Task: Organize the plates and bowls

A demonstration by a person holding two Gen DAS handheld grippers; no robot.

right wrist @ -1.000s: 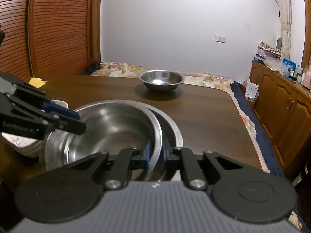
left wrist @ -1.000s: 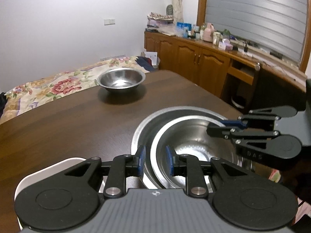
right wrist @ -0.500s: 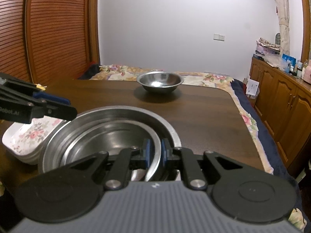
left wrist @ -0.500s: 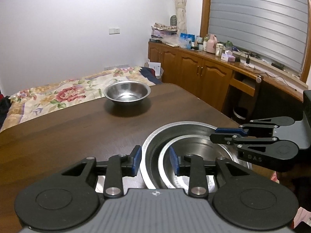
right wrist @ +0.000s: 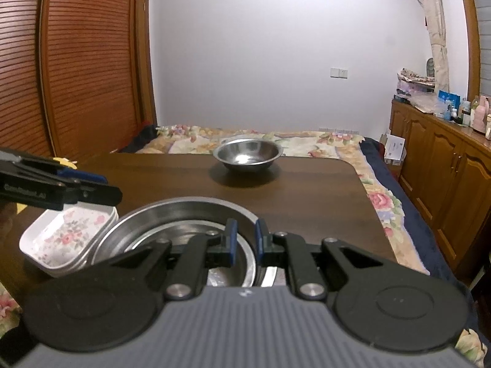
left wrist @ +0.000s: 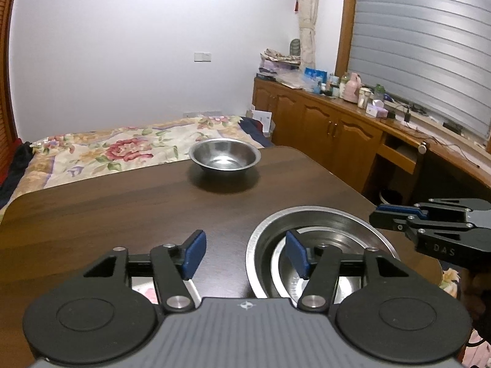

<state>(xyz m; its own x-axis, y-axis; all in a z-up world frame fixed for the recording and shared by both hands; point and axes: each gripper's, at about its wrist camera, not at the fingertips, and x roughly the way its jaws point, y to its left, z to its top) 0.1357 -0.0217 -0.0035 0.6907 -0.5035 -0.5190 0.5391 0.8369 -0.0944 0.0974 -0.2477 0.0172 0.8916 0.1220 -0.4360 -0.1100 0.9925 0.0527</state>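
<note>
The left gripper (left wrist: pixel 245 253) is opening, nothing between its pads. The right gripper (right wrist: pixel 244 239) pinches the rim of the inner bowl (right wrist: pixel 248 260) below it.

Left tongs (left wrist: pixel 245 253) at the bottom of the frame are opening, empty, over the tabletop (left wrist: pixel 122 208). Nested steel bowls (left wrist: pixel 322 230) sit lower right; the right tongs (left wrist: pixel 376 216) enter from the right edge. A lone bowl (left wrist: pixel 224 157) sits center.

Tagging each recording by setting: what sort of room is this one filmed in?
Most likely a bedroom in a home that doubles as a dining spot. A bed with a floral cover stands right behind the wooden table, and wooden cabinets cluttered with bottles run under a shuttered window.
</note>
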